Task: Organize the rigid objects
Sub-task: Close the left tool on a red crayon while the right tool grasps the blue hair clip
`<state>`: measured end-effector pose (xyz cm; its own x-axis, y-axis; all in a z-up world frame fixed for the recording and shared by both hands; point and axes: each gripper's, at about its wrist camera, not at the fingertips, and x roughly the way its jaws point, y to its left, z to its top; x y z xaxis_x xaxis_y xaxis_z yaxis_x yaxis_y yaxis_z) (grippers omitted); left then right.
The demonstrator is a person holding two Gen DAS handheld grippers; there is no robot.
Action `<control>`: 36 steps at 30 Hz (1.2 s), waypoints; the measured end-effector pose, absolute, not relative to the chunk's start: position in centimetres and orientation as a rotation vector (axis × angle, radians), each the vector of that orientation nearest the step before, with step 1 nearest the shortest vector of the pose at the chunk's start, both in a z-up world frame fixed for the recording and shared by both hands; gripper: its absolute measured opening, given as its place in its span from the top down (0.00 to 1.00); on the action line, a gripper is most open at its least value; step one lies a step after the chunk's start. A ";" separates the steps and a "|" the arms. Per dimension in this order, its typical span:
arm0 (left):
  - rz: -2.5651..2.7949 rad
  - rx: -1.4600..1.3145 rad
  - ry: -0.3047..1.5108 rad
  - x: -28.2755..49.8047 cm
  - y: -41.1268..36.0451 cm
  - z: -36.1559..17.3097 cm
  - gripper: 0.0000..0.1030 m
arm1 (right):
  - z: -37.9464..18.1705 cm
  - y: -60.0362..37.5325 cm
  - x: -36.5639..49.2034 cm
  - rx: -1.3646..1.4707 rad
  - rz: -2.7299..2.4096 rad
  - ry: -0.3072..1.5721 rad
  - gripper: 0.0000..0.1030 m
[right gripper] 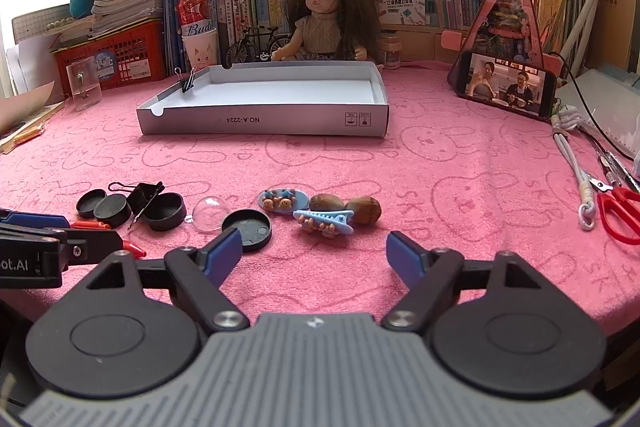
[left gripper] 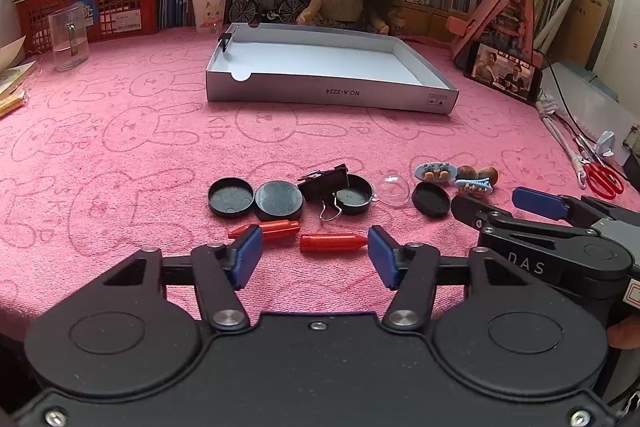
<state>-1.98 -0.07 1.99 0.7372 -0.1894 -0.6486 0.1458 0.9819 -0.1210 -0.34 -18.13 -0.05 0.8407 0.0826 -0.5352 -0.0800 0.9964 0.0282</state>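
Hovering low over the pink towel-covered surface (left gripper: 120, 131), both tongs face a row of small hard things, with the open white cardboard box tray (left gripper: 328, 91) well beyond the row, nearly empty but for a small black clip on its left wall.

Going from the left in the left wrist view: two black round plastic lids (left gripper: 231, 197) lie touching each other, then a black metal binder clip (left gripper: 324, 183) leans on a third lid, then a clear plastic half-dome (left gripper: 393, 189), a fourth black lid (left gripper: 431, 199), a blue hair clip with small bear figures (left gripper: 476, 183) and brown nuts (left gripper: 486, 174) behind it. Nearer than that row lie two red plastic bullet-shaped caps (left gripper: 332, 242).

The left tongs (left gripper: 314, 259) stand partly spread, pinching nothing. The right-hand red cap lies just ahead of the blue pads, between them, its long axis running across the view from pad to pad, its pointed end almost at the right pad. The other red cap lies slightly farther, partly hidden behind the left pad. So the left hand is plainly the nearer one for the caps; I judge a grip along that axis would be awkward, and a turn of the wrist would serve better.

The right tongs (right gripper: 314, 253) are spread wide and empty. The blue hair clip (right gripper: 324, 221) lies just ahead of their gap, its length also crosswise.
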 end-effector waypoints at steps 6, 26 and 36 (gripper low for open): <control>-0.197 -0.030 0.717 -2.2 -1.3 1.7 0.49 | -0.2 -17.8 0.4 0.000 0.084 0.589 0.38; -0.120 0.059 0.724 -1.2 -3.5 0.4 0.60 | -0.6 -17.7 2.2 0.014 0.008 0.590 0.50; -0.150 0.036 0.698 -1.4 -3.3 1.1 0.60 | 0.0 -17.8 1.9 0.015 0.024 0.569 0.59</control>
<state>-1.45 -3.27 1.10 0.7560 -0.1251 -0.6425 0.1493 0.9886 -0.0169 1.87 -17.79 0.00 0.8423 0.0266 -0.5383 -0.0185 0.9996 0.0206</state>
